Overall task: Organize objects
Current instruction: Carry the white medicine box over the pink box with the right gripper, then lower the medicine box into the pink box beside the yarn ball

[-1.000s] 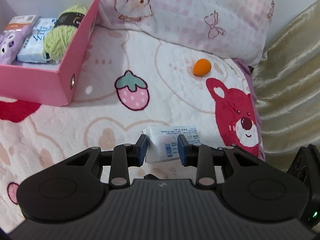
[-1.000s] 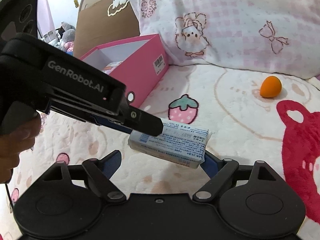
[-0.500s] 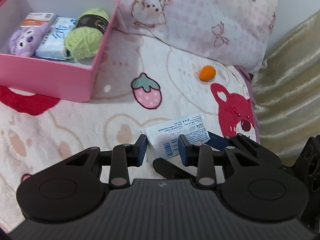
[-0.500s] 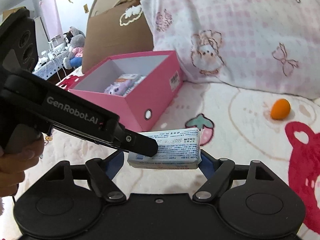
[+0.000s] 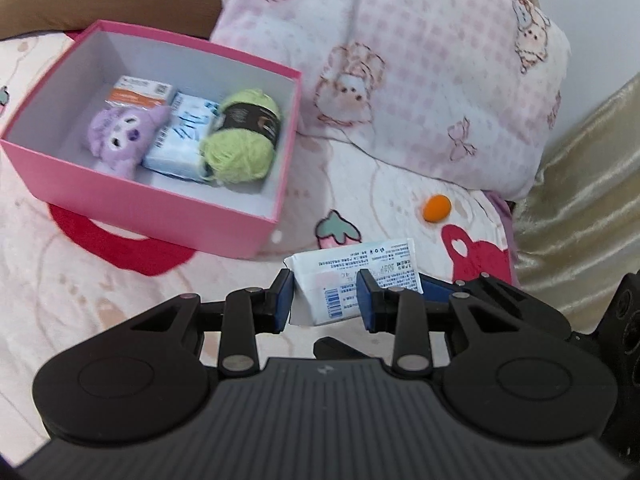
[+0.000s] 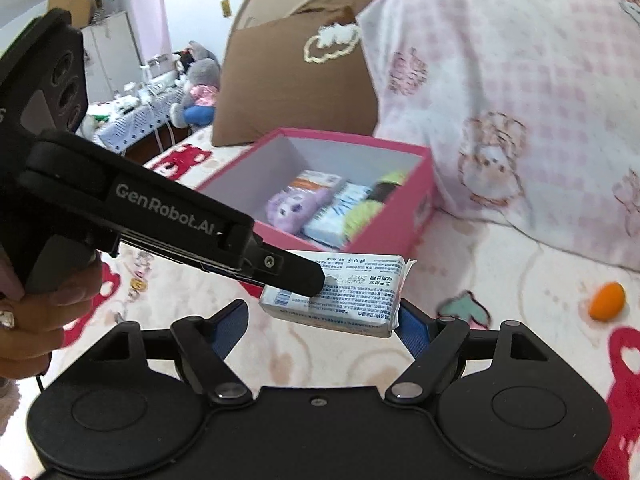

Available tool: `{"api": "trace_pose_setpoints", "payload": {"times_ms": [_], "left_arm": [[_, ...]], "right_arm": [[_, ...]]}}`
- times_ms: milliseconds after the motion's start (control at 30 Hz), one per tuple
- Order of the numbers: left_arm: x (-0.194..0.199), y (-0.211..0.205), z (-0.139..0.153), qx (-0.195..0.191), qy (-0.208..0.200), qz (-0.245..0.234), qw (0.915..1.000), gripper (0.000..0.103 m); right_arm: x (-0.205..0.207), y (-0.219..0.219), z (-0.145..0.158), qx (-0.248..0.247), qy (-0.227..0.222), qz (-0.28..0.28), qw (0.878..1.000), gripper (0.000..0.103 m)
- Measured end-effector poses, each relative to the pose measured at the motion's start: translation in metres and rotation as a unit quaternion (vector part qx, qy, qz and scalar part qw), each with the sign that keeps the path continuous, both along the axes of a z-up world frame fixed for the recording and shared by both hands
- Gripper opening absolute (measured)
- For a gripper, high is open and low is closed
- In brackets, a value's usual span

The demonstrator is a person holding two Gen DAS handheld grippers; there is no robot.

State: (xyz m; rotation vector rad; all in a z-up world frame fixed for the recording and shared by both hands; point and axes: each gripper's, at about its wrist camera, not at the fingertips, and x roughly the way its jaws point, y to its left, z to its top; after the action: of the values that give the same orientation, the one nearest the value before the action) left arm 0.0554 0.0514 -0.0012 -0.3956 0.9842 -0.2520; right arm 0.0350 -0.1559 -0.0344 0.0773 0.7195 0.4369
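Note:
My left gripper [image 5: 323, 298] is shut on a white tissue pack [image 5: 352, 280] and holds it in the air above the bed. In the right wrist view the same pack [image 6: 340, 294] hangs between the open fingers of my right gripper [image 6: 320, 322], which do not clamp it; the left gripper's arm [image 6: 160, 220] reaches in from the left. A pink box [image 5: 168, 200] ahead holds a purple plush [image 5: 120, 140], a blue tissue pack [image 5: 180, 140], green yarn [image 5: 240, 136] and an orange packet [image 5: 136, 92]. An orange egg-shaped sponge [image 5: 437, 208] lies on the bedspread.
A pink checked pillow [image 5: 400, 80] lies behind the box and the sponge. A gold curtain [image 5: 580, 200] hangs at the right. A brown cardboard headboard [image 6: 288, 80] stands behind the box. The bedspread [image 5: 100, 280] has bear and strawberry prints.
Both grippers have risen and moved toward the pink box with the tissue pack. The box interior now shows more fully from above.

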Motion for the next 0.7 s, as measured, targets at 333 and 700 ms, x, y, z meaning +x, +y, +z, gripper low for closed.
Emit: {"api": "trace_pose_setpoints", "payload": {"times_ms": [333,700], "left_arm": [[0.018,0.035,0.035,0.024,-0.021,0.021,0.9993,0.031],[0.063,0.058,0.036,0.069,-0.012,0.04,0.9967,0.031]], "right_arm": [[0.033,0.04,0.017,-0.031,-0.008,0.021,0.999,0.077],[0.083,0.049,0.012,-0.026,0.011,0.04,0.999,0.049]]}}
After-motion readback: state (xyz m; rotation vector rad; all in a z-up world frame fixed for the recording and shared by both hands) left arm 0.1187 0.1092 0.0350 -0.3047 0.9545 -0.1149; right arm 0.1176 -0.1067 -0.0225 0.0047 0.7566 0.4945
